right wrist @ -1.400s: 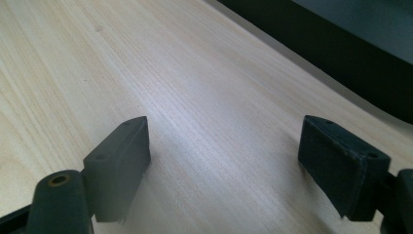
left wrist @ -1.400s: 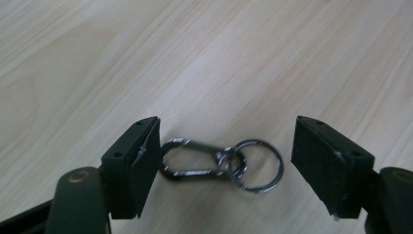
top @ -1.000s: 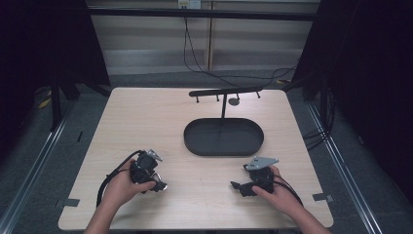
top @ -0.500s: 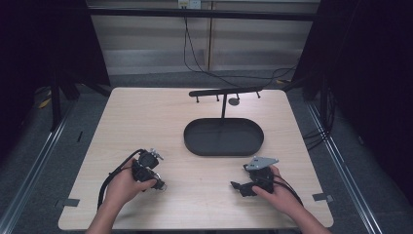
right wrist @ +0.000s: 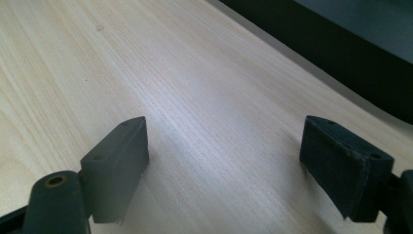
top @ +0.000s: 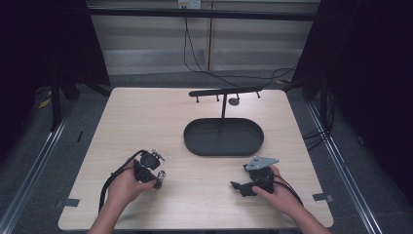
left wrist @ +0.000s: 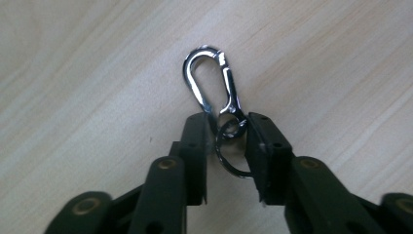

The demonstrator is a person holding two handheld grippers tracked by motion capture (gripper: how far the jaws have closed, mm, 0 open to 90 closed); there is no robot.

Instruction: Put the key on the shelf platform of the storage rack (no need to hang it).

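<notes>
Little moved since the earlier frame: my left gripper (left wrist: pixel 225 134) stayed pinched on the carabiner (left wrist: pixel 210 78) and ring.

It lay near-left on the table (top: pixel 146 117); my right gripper (right wrist: pixel 224 161) rested spread (empty). A loose pinch could let the ring slip on lifting.

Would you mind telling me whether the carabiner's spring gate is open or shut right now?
Shut. In the left gripper view the carabiner forms a closed loop, gate meeting the nose at the top, while the left gripper pinches its ring end.
</notes>
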